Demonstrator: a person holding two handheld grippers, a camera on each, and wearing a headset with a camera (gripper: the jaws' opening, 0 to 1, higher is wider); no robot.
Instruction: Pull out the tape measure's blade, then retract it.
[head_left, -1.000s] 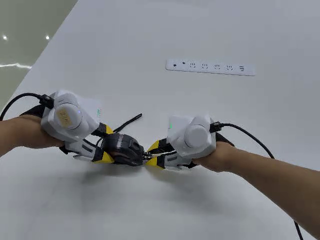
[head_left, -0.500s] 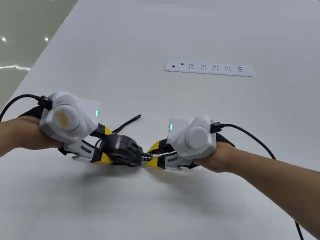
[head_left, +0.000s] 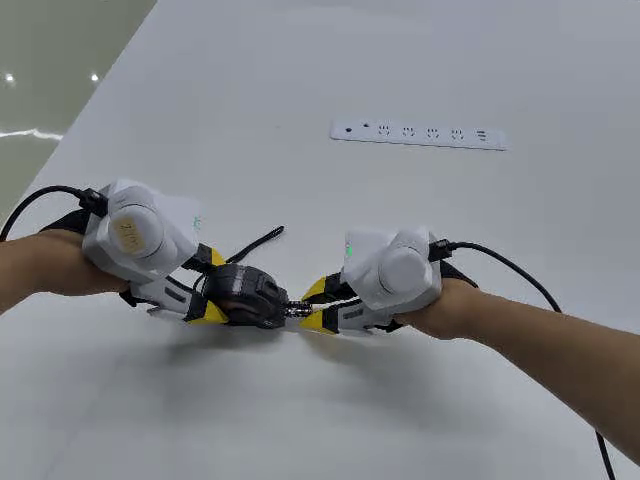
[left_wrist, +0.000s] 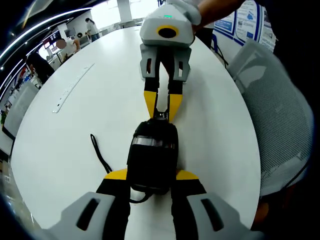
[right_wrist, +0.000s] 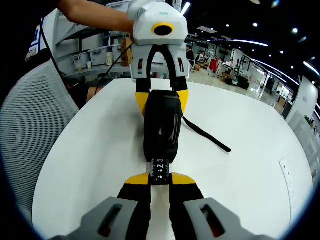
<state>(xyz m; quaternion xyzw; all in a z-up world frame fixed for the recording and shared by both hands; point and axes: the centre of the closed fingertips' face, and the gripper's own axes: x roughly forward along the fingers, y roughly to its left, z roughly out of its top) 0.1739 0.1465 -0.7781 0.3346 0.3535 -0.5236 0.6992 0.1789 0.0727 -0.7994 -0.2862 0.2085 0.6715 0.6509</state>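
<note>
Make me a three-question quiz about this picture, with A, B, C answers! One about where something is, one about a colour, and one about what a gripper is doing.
1. Where is the power strip?
A) on the table, beyond both grippers
B) between the two grippers
C) on the floor

2. What colour are the tips of the jaws?
A) green
B) yellow
C) red

3. What is the right gripper doing?
A) hanging open
B) gripping a black strap
C) shut on the blade of the tape measure

Answers:
1 A: in the head view it lies on the white top, past both grippers.
2 B: yellow tips show on both grippers.
3 C: its jaws pinch the numbered blade end, while the left gripper holds the black case.
</note>
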